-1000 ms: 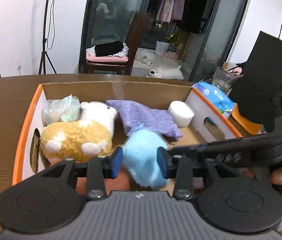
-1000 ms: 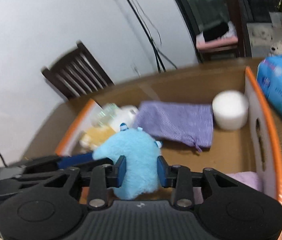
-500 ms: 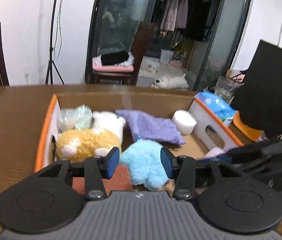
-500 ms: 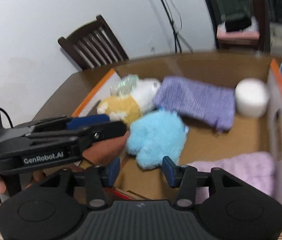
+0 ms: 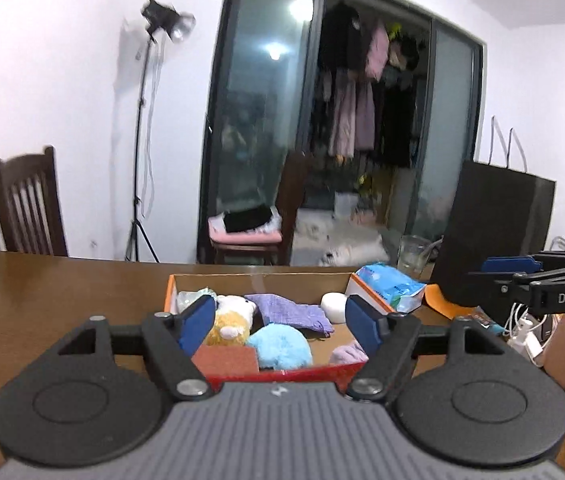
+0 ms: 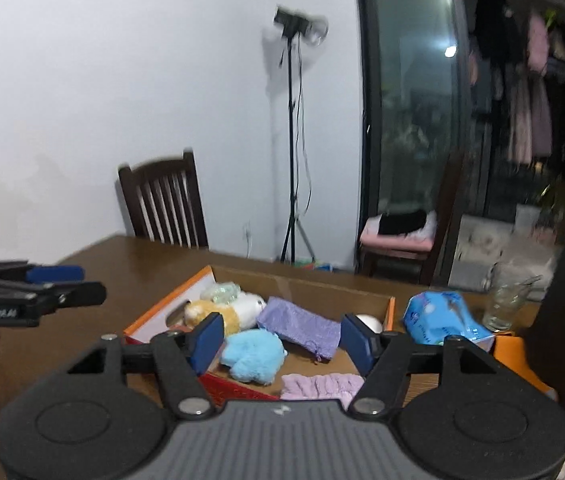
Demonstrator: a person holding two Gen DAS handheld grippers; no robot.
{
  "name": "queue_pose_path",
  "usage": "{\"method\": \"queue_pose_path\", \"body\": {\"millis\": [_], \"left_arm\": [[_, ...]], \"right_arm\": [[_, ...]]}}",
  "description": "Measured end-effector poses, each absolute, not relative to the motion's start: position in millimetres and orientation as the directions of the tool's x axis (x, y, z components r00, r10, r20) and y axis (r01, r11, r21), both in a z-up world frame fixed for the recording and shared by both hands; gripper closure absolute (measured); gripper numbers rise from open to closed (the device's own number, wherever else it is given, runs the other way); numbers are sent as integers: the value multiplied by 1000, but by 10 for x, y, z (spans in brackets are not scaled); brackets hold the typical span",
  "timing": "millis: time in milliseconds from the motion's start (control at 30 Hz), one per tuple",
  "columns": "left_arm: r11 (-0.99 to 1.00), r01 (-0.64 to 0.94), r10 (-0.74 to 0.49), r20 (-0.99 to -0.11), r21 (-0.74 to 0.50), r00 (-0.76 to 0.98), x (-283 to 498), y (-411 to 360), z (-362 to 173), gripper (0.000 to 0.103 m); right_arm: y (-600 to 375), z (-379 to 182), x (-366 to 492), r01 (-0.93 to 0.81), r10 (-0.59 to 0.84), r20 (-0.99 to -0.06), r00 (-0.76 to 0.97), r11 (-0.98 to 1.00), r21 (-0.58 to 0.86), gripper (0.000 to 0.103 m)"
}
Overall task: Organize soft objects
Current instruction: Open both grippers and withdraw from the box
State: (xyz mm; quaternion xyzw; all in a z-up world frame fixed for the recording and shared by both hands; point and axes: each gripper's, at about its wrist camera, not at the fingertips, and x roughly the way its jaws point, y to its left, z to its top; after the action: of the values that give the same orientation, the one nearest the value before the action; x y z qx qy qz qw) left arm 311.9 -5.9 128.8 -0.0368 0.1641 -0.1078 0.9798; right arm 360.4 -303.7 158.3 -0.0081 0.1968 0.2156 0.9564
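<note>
Left tool (image 5: 278,322): jaws just opened wide, nothing between them, now back and above the shallow orange-rimmed cardboard box (image 5: 170,284). Ahead and below, inside that box on the brown wooden worktop (image 5: 62,288), left to right: yellow-and-white plush animal (image 5: 228,320), fluffy light-blue plush toy (image 5: 280,346), purple knitted pouch (image 5: 290,314), small white roll (image 5: 333,306). Right tool (image 6: 280,340): likewise just spread apart, empty, no longer on the blue toy as a second ago. Likely meaning: blue toy released and stowed, both tools free for another soft item.
</note>
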Motion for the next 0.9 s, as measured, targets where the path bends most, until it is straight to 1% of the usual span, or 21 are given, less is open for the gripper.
{"method": "queue_pose_path", "body": {"millis": [67,133,167,233,267,367,467,533,633,700,800,900], "left_arm": [[975,196,-217,-293,-102,931,2815,-104,1189,26],[974,195,-221,-286,-116,932,2506,-130,1043,20],[972,197,-226,-291,-126,930,2374,-150,961,20],[971,193,-228,-318,-138,920,2112,-199,769,20],[971,194,-231,-334,-142,914,2035,-229,692,20],[964,221,-262,-408,-147,874,1888,-325,469,20],[962,236,-273,-438,-139,857,1924,-416,392,20],[958,246,-286,-429,-146,857,2001,-441,381,20],[953,259,-302,-420,-158,856,2183,-471,362,20],[954,258,-300,-426,-155,854,2383,-493,343,22],[961,236,-277,-443,-147,852,2716,-493,306,31],[967,218,-256,-448,-134,857,3073,-454,276,32]], "right_arm": [[-3064,1496,3316,-411,407,-341,847,909,64,33],[-3065,1344,2961,-415,407,-303,862,909,40,30],[-3062,1250,2799,-421,411,-288,865,907,30,29],[-3072,1032,2478,-431,423,-273,864,902,31,26],[-3093,948,2350,-431,424,-274,863,902,36,26],[-3114,664,2068,-440,441,-301,845,895,77,25],[-3140,541,2021,-444,451,-347,822,890,105,25],[-3148,545,2024,-425,427,-343,836,901,85,25],[-3191,547,2124,-412,431,-330,840,902,128,26],[-3191,540,2259,-417,436,-334,836,900,130,27],[-3120,520,2580,-422,430,-357,829,901,105,36],[-2972,498,3039,-464,456,-388,801,882,80,43]]}}
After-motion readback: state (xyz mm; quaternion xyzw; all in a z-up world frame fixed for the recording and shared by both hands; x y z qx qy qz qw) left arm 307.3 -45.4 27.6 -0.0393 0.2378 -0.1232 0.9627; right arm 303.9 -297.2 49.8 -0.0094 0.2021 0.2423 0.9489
